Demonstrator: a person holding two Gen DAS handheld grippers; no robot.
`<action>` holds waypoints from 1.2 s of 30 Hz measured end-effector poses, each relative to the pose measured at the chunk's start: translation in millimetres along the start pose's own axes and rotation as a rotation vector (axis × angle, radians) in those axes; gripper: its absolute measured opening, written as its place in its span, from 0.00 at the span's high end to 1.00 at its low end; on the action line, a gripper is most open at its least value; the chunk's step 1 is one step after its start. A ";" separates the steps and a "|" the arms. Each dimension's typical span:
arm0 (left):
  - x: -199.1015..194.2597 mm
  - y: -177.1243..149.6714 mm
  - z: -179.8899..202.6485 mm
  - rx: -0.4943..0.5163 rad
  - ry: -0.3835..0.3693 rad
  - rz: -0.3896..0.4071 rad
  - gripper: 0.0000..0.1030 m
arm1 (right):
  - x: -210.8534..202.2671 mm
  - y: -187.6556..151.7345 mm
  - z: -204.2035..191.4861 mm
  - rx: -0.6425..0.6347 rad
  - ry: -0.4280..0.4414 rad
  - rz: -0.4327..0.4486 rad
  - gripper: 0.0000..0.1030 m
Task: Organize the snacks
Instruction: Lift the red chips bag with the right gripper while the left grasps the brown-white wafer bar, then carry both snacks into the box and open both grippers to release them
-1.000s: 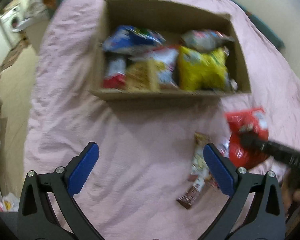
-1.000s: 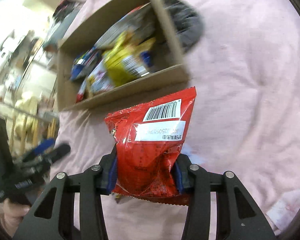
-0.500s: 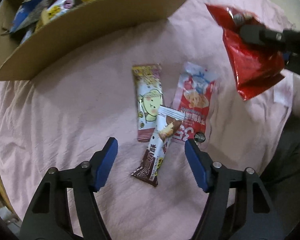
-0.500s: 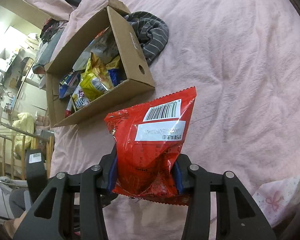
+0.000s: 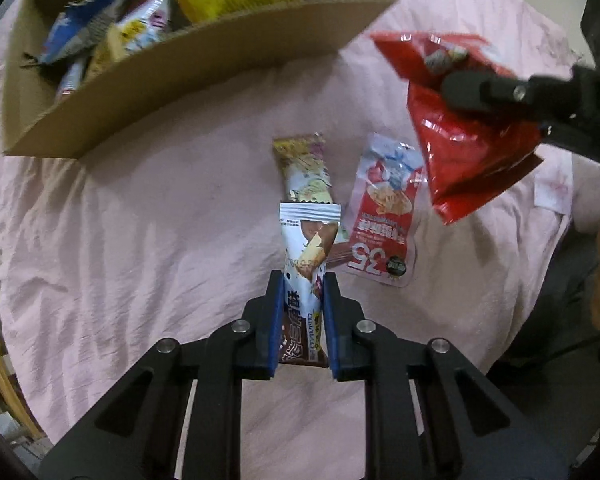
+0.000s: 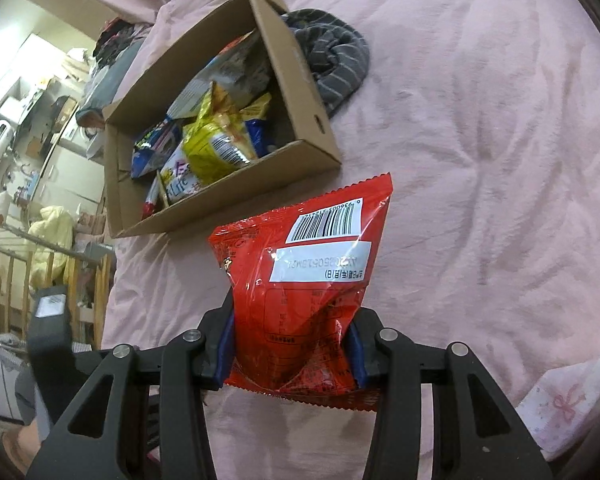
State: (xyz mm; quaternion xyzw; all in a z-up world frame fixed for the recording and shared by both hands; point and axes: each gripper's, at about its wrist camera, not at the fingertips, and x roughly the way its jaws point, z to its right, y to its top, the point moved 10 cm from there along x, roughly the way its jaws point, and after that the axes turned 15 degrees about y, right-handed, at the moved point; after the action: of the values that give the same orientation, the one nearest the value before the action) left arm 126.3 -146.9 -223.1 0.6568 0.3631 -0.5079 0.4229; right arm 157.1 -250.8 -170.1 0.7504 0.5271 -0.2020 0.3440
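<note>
My left gripper (image 5: pixel 302 300) is shut on a white and brown snack bar (image 5: pixel 306 264) that lies on the pink bedspread (image 5: pixel 140 240). A beige snack bar (image 5: pixel 304 168) and a red and white pouch (image 5: pixel 384 216) lie just beyond it. My right gripper (image 6: pixel 292 344) is shut on a red snack bag (image 6: pixel 304 292) and holds it above the bedspread; it also shows in the left wrist view (image 5: pixel 460 120). The cardboard box (image 6: pixel 300 152) holds several snack packs, among them a yellow bag (image 6: pixel 216 140). The box also shows in the left wrist view (image 5: pixel 188 68).
A grey striped cloth (image 6: pixel 332 56) lies bunched against the box's far side. A white patterned cloth (image 6: pixel 568 404) lies at the bed's near right edge. Beyond the bed's left edge are a wooden rail (image 6: pixel 16 276) and room clutter.
My left gripper has moved down toward the loose snacks and closed on the white and brown bar. My right gripper still holds the red bag, now a little nearer the box.
</note>
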 end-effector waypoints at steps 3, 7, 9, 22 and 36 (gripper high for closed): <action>-6.4 1.3 -11.8 -0.034 0.011 0.029 0.85 | 5.1 -3.5 -1.3 -0.003 -0.002 -0.020 0.55; -13.3 -2.1 -25.8 -0.093 0.040 0.054 0.85 | 12.7 -11.7 -5.2 -0.013 0.006 -0.060 0.55; -14.3 -2.8 -35.4 -0.130 0.061 0.061 0.85 | 15.7 -14.8 -10.7 -0.029 0.016 -0.077 0.55; -62.8 12.7 -100.4 -0.283 0.176 0.157 0.85 | 0.4 -10.5 -71.1 -0.179 0.169 -0.048 0.55; -110.5 67.6 -155.8 -0.432 0.189 0.280 0.85 | -54.2 42.9 -98.3 -0.249 0.172 0.247 0.55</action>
State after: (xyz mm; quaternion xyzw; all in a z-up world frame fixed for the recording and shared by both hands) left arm 219.2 -33.7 -83.1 0.6397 0.4063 -0.2917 0.5836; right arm 171.6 -223.4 -54.0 0.7754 0.4795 -0.0265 0.4101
